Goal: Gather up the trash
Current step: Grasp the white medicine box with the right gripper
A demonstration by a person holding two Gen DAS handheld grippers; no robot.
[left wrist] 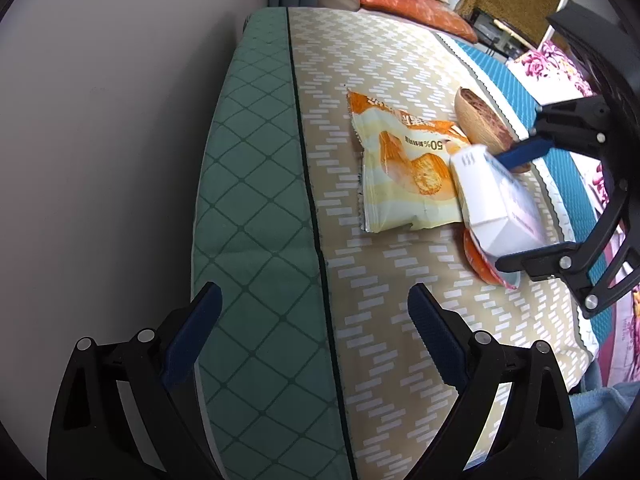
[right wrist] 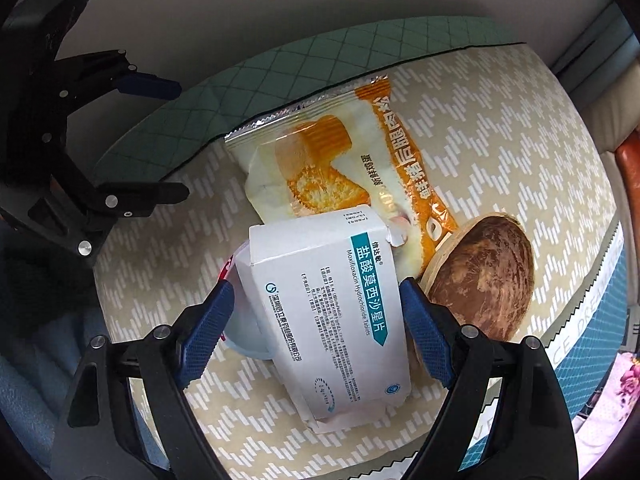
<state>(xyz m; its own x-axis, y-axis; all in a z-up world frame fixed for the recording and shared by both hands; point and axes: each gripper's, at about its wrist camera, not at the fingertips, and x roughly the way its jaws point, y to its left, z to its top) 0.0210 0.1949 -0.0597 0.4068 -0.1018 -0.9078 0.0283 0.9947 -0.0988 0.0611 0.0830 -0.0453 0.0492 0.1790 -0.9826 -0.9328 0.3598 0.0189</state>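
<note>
A white medicine box with teal print lies on the beige patterned mattress. My right gripper straddles it, one blue pad on each side; the left pad stands a little off the box, so the jaws are open. The box also shows in the left wrist view. An orange-and-white snack wrapper lies just beyond the box, seen also in the left wrist view. A brown coconut-like shell sits to the right. An orange-rimmed cup lies under the box. My left gripper is open and empty over the mattress edge.
The mattress has a green quilted side next to a pale wall. Orange cushions and clutter sit at the far end. A floral cloth and a blue band run along the mattress's other side.
</note>
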